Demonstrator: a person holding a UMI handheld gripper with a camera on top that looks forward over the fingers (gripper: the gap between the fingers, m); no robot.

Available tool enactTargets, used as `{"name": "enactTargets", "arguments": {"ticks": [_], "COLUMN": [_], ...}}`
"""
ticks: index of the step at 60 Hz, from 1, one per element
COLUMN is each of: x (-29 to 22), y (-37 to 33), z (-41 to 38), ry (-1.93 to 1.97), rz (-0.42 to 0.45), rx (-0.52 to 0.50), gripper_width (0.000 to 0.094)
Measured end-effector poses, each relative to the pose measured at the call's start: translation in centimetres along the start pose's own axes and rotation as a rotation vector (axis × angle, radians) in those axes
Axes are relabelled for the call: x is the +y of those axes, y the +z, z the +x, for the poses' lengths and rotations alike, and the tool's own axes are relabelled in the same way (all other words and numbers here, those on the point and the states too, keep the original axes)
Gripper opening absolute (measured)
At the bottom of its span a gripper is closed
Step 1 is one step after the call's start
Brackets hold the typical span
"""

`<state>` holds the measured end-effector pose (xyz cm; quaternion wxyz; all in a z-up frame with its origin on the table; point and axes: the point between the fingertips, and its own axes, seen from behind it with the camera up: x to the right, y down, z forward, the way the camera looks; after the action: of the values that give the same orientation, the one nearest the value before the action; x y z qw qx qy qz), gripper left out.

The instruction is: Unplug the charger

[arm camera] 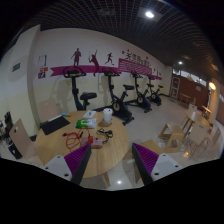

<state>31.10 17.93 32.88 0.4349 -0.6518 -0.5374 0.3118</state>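
A round wooden table (pixel 112 152) stands ahead of my gripper (pixel 110 165). On its far left part lie red cables (pixel 75 139), a green item (pixel 91 134) and a small white block (pixel 97 140) that may be the charger; it is too small to tell. A white cup (pixel 107 115) stands at the far edge. My fingers are open wide, with the purple pads (pixel 146 158) far apart and nothing between them. The gripper is held above and short of the table, well away from the cables.
Several exercise bikes (pixel 122 100) line the back wall under a pink band. A dark chair (pixel 14 140) stands left of the table. Light wooden chairs (pixel 182 135) stand to the right. Shiny floor (pixel 100 182) shows below the table's near edge.
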Motion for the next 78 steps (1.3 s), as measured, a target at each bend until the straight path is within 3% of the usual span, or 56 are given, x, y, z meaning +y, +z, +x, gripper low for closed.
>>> {"name": "enactTargets", "arguments": {"ticks": [32,64,78], "x": [3.7,11.3,12.0], "y": [4.5,22.1,30.5], "z": [-3.8,-13.2,-14.5], "ry": [0.002,0.002,0.014], "rz": [0.016,0.066,0.091], "rx": [-0.052,-0.144,-0.125], "gripper_width": [0.0854,0.0856,0.0856]}}
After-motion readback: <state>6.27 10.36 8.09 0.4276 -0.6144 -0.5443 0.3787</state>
